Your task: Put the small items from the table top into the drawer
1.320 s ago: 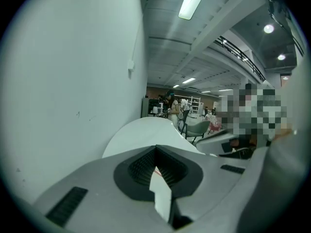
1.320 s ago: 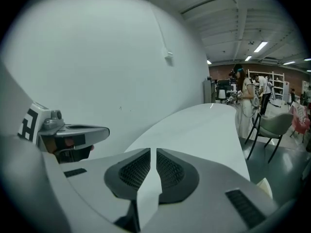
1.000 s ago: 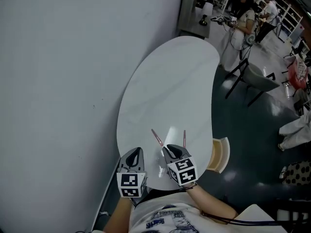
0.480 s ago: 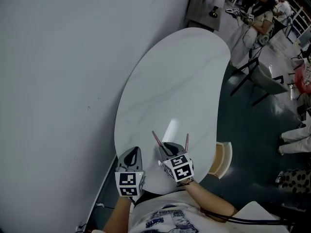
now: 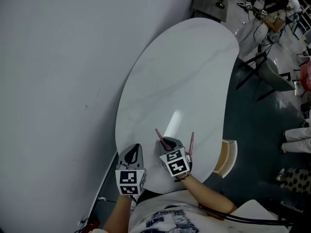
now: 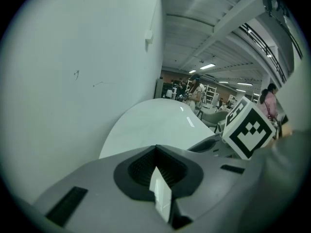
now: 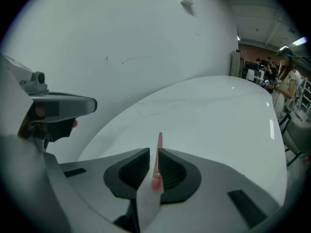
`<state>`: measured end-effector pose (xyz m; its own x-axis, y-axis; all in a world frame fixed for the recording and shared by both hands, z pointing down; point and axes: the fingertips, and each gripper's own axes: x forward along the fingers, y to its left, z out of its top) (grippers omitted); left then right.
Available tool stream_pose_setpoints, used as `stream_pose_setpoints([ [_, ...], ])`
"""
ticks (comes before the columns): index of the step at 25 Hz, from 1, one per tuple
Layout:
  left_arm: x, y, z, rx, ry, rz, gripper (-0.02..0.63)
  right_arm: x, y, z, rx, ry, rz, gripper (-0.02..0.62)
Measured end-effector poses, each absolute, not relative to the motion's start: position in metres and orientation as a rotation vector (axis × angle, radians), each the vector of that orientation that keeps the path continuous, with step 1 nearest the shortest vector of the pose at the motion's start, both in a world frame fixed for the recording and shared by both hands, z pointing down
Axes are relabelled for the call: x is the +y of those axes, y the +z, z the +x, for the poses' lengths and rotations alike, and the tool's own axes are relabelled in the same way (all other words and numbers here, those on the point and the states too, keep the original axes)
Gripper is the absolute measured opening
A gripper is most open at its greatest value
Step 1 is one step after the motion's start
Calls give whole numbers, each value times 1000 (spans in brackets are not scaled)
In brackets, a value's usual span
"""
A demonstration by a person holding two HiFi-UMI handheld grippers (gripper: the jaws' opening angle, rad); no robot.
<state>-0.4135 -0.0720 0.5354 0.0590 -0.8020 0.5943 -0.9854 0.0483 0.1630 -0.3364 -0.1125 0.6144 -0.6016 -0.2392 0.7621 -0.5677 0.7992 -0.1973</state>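
The white oval table (image 5: 180, 72) shows no small loose items. My right gripper (image 5: 166, 143) hovers over its near end. A thin pink stick (image 5: 159, 136) juts forward from between the pads. In the right gripper view that pink stick (image 7: 159, 144) stands between the jaws of the right gripper (image 7: 154, 154), which have just been opening slightly. A second pink stick (image 5: 191, 143) shows just right of this gripper; I cannot tell whether it rests on the table. My left gripper (image 5: 135, 148) hangs at the table's near left edge, and the left gripper (image 6: 155, 152) is shut and empty.
An open beige drawer (image 5: 227, 157) sticks out from under the table's right edge. A grey wall (image 5: 58, 81) runs along the table's left side. A chair (image 5: 272, 76) and standing people (image 5: 262, 18) are at the far right.
Both grippers have sunk closer to the table's near end. The right one kept the pink stick between its jaws and shifted a little to the right.
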Motion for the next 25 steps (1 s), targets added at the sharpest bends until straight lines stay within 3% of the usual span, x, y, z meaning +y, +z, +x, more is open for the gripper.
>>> stream_pose_setpoints([
  [25, -91, 549, -422, -1740, 451, 1798, 20, -125, 643, -341, -2119, 511, 603, 60],
])
